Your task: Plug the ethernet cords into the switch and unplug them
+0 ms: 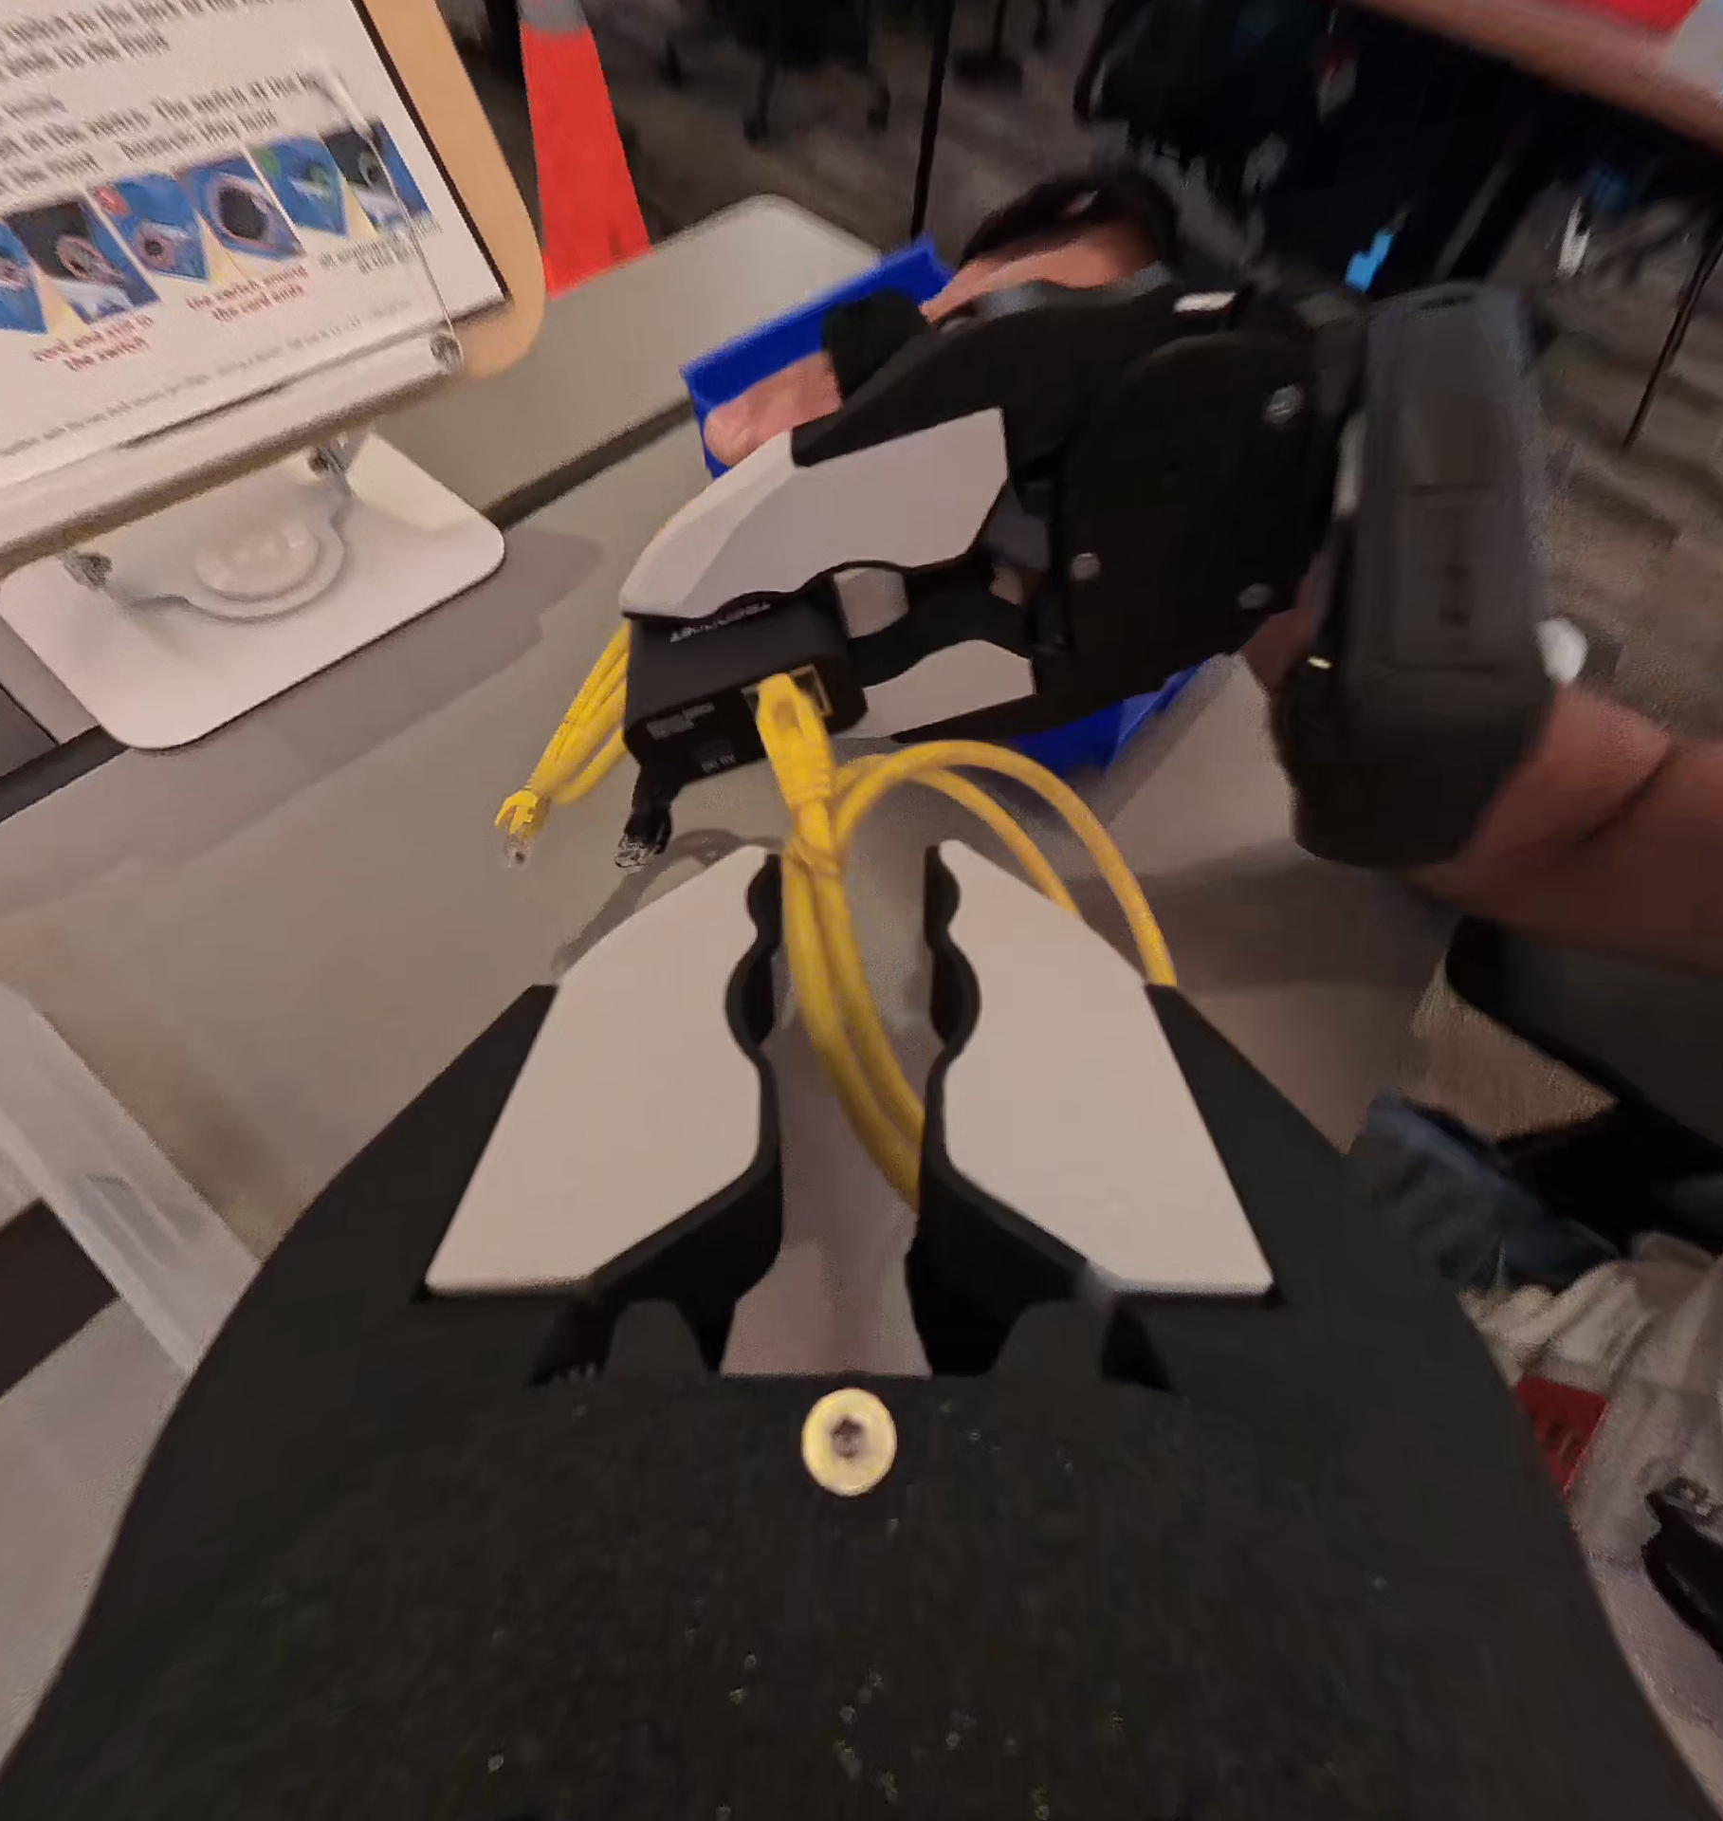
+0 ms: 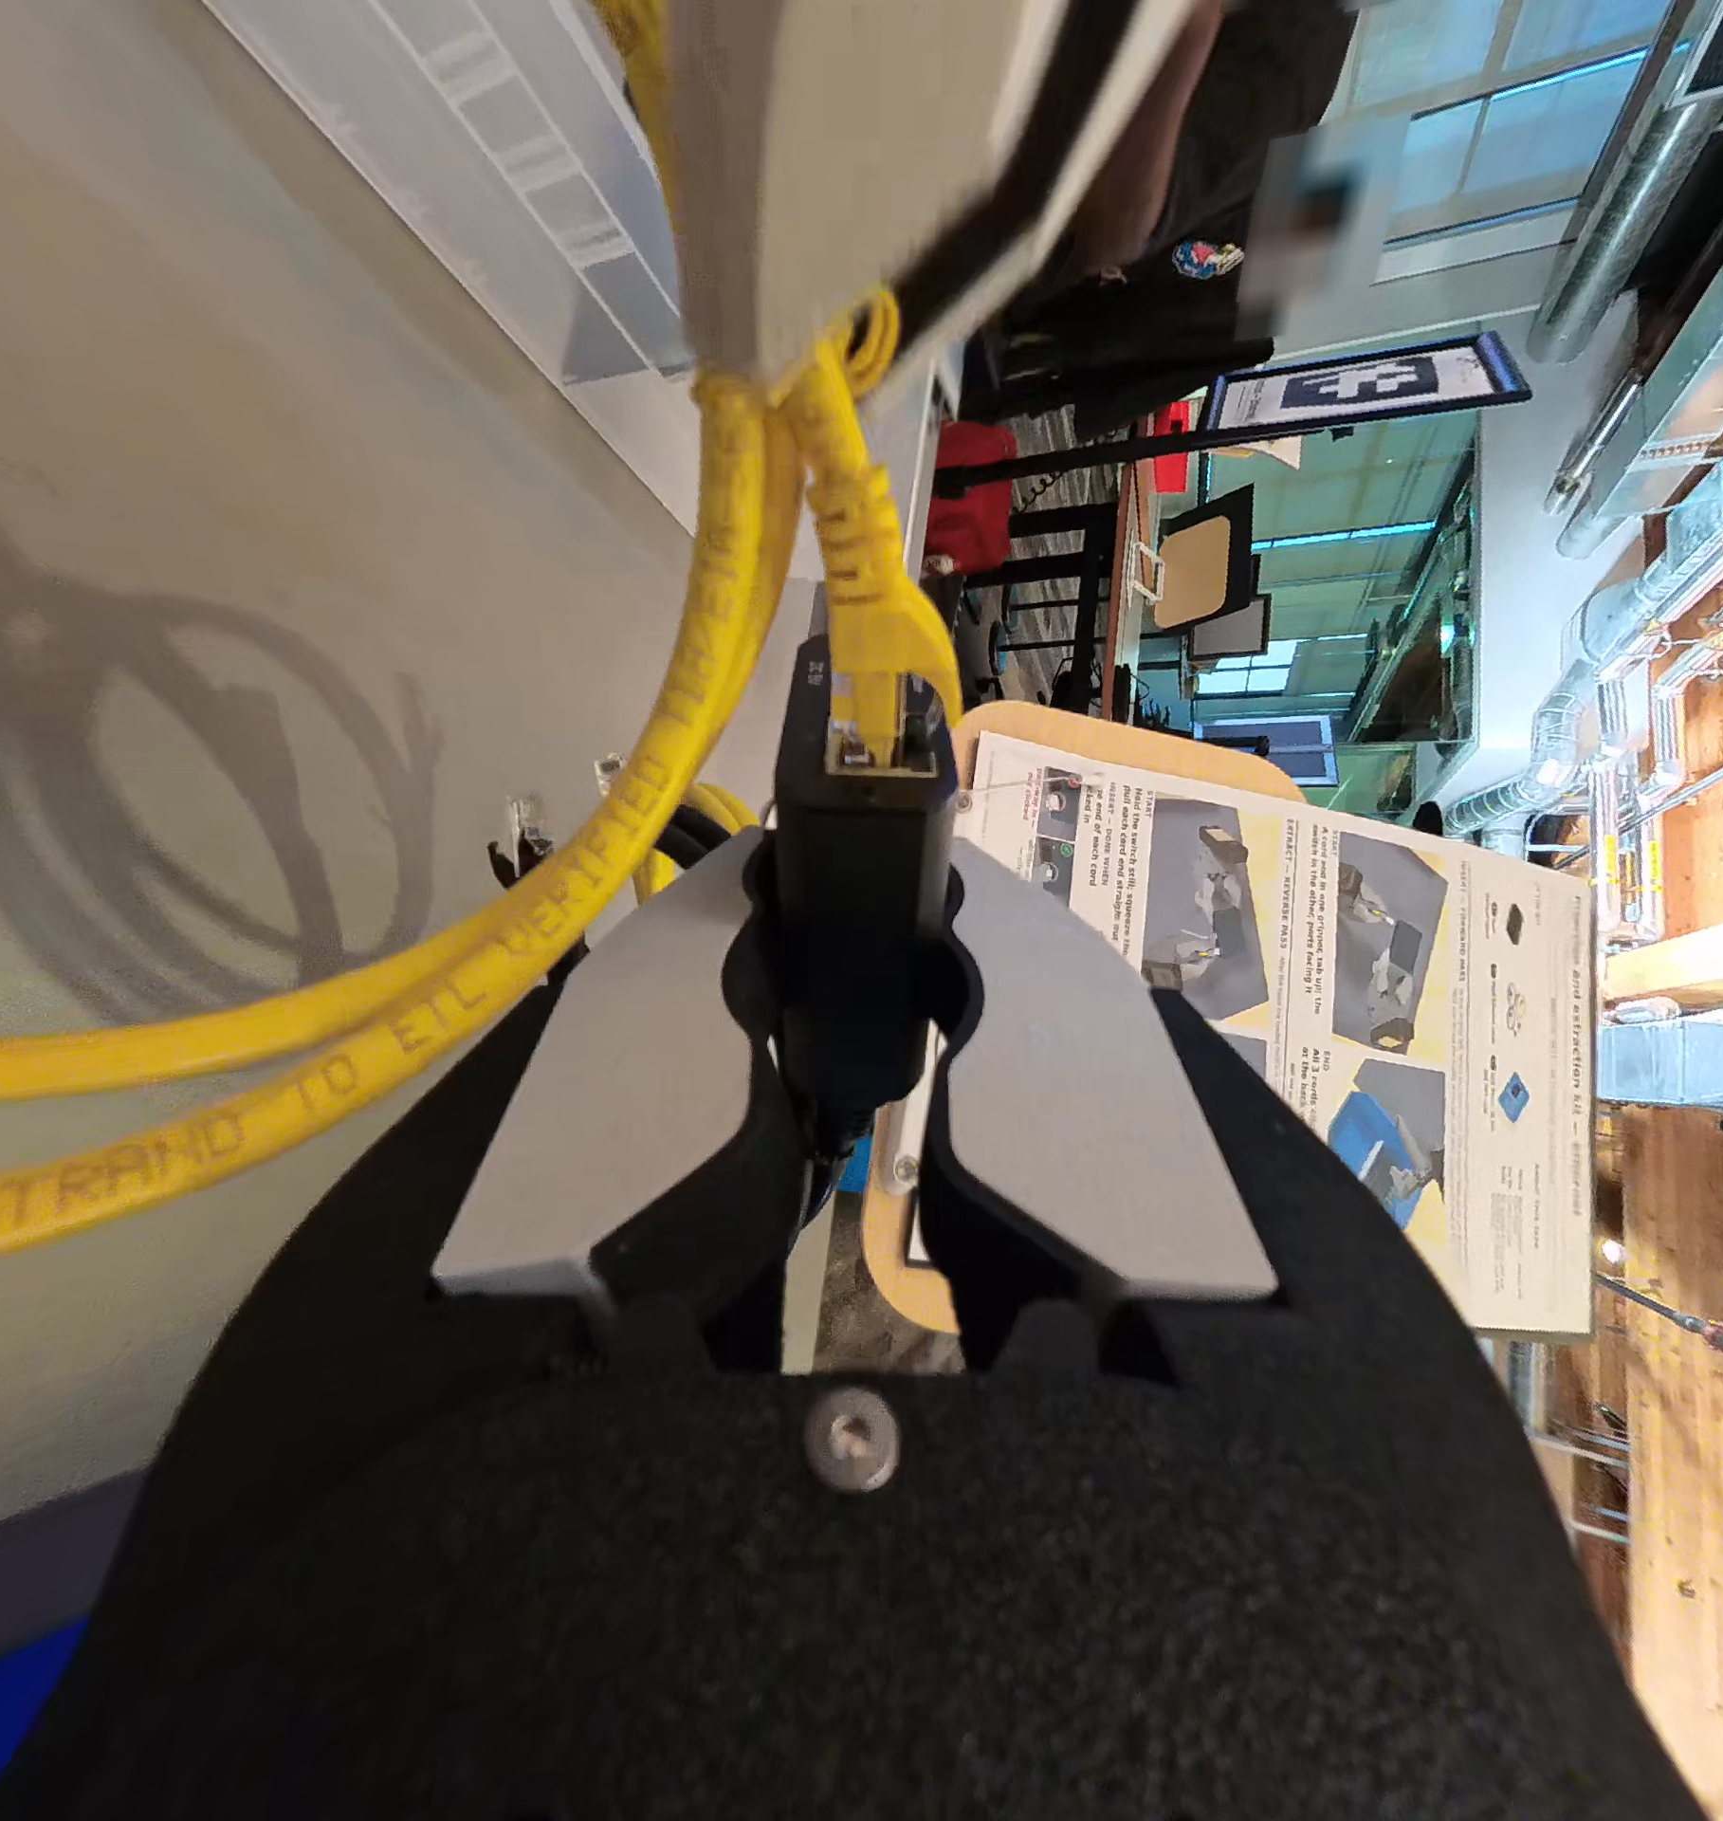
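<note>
While the right gripper clamps the small black box-shaped network switch between its grey pads, both pressed against the switch's sides, the left gripper stands parted with a gap on each side of the yellow cable that runs between its fingers, so it grips nothing. In the left wrist view the switch is held just above the pale grey surface, its port face turned toward the left gripper, and the yellow ethernet cord has its moulded plug seated in one of the metal-rimmed ports. From that plug the cord drops between the open fingers and loops off to the right in two strands. A second yellow cord end and a black cord end, both with clear plugs, hang free beside the switch near the surface, unplugged. Behind the switch sits a blue plastic bin, partly hidden by the right gripper. A white instruction sheet in a clear stand rises at the far left of the surface, and an orange traffic cone stands beyond it. The right wrist view shows the plugged connector from close, its latch tab arched over the port.
</note>
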`<state>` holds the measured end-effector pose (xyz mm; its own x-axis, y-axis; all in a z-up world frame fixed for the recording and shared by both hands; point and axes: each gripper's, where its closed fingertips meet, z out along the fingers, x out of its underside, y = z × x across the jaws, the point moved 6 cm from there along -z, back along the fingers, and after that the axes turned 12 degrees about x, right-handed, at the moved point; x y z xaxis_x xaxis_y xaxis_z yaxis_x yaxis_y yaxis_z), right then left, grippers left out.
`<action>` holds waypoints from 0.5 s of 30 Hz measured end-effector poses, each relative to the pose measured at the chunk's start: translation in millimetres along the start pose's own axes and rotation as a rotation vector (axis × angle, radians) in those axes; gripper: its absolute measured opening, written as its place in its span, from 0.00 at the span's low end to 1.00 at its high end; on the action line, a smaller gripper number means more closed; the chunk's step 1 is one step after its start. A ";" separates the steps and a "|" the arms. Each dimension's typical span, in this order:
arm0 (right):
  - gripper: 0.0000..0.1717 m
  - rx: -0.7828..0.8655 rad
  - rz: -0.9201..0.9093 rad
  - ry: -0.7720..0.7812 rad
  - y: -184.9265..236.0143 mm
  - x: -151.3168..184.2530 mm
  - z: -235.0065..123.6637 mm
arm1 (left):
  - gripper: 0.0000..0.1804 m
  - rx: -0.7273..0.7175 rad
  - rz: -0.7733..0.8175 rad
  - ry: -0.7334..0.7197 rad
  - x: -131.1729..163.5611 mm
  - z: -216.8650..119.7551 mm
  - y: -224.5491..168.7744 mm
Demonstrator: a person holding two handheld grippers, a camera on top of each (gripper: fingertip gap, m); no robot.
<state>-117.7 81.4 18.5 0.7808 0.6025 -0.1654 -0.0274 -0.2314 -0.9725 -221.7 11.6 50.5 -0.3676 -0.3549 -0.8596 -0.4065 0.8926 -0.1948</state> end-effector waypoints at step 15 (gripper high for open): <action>0.15 0.020 0.053 0.017 -6.7 20.5 -0.2 | 0.25 0.121 -0.135 -0.472 151.3 -37.3 -22.4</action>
<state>-101.4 95.2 21.7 0.7885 0.5765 -0.2141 -0.0814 -0.2472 -0.9655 -299.4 -72.5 -57.6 0.1117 -0.3301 -0.9373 -0.3141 0.8832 -0.3484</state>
